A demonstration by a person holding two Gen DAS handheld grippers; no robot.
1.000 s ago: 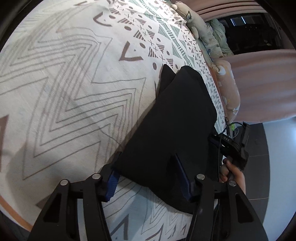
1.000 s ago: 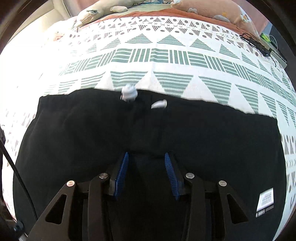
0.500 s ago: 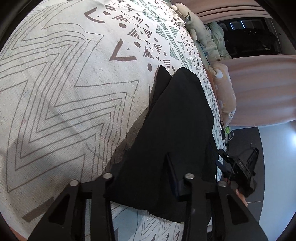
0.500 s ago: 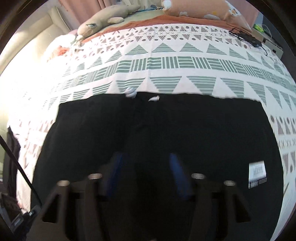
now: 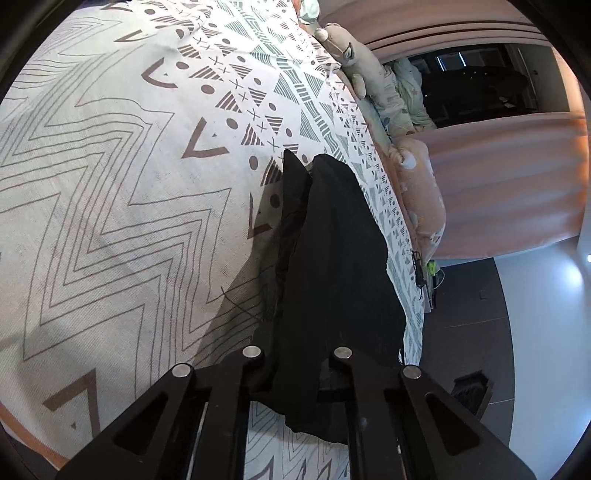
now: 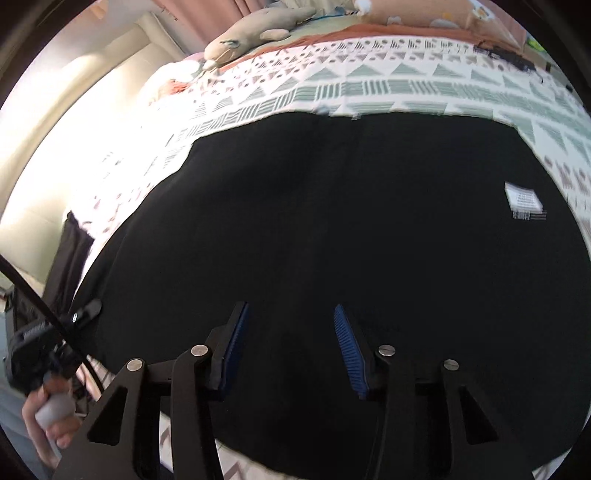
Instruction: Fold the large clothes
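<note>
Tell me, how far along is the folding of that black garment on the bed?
Early. Done: the black garment lies spread on the patterned bedspread. In hand: the left gripper is shut on one edge, which is raised above the bed. The right gripper hovers open over the cloth. Left: no finished fold shows yet.

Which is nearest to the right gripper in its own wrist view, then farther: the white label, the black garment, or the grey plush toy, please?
1. Black garment, directly under the right gripper.
2. White label, on the garment's right.
3. Grey plush toy, far edge, upper left.
</note>
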